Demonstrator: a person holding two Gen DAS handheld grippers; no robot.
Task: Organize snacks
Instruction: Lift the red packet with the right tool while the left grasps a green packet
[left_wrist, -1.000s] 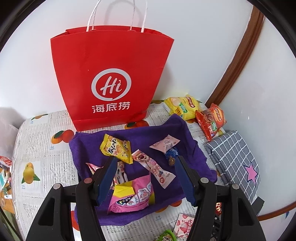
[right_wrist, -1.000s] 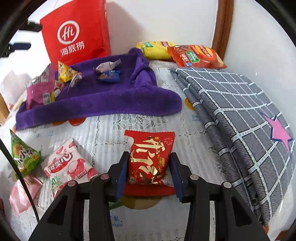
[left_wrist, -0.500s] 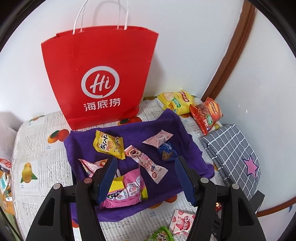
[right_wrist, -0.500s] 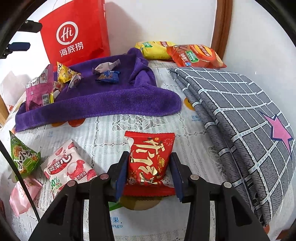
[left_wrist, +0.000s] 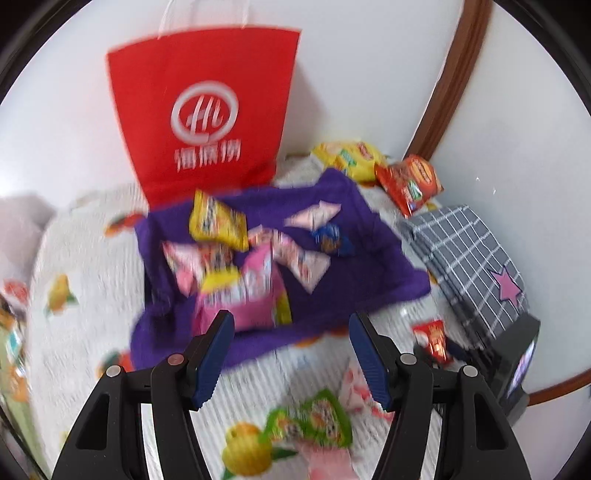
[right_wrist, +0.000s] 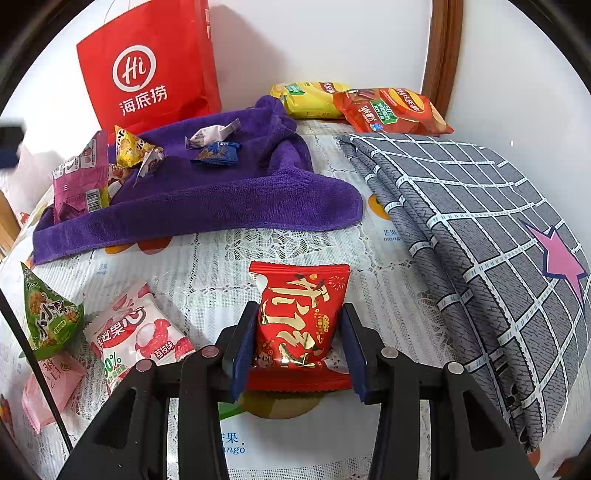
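While the left view is smeared with blur and the right one is sharp, this is how the table stands:

Right gripper (right_wrist: 298, 334): its blue pads press both sides of a red snack packet with gold characters (right_wrist: 300, 317); the packet stands upright between them, its bottom edge at the lace tablecloth (right_wrist: 221, 266).

Left gripper (left_wrist: 291, 354): jaws apart, with nothing between them; it hangs over the near edge of the purple towel (left_wrist: 354, 266) and the bare cloth below it.

Purple towel: spread in front of the red paper bag (left_wrist: 201, 110), which stands against the white wall. Several snacks lie on it: a yellow packet (left_wrist: 218, 225), a pink pouch (left_wrist: 243, 295), a small blue candy (left_wrist: 330, 238) and a pale pink wrapped sweet (left_wrist: 314, 216).

Near the left edge of the right view: a green triangular packet (right_wrist: 50, 314) lies just beside a white and pink lychee jelly pouch (right_wrist: 138, 336), with a plain pink pack (right_wrist: 50, 391) below them, all off the towel.

Back corner: a yellow crisp bag (right_wrist: 310, 98) and a red crisp bag (right_wrist: 391, 110) overlap by the brown wooden trim.

Right side: a folded grey checked cloth with a pink star (right_wrist: 480, 229) lies beside the towel, apart from the held packet.
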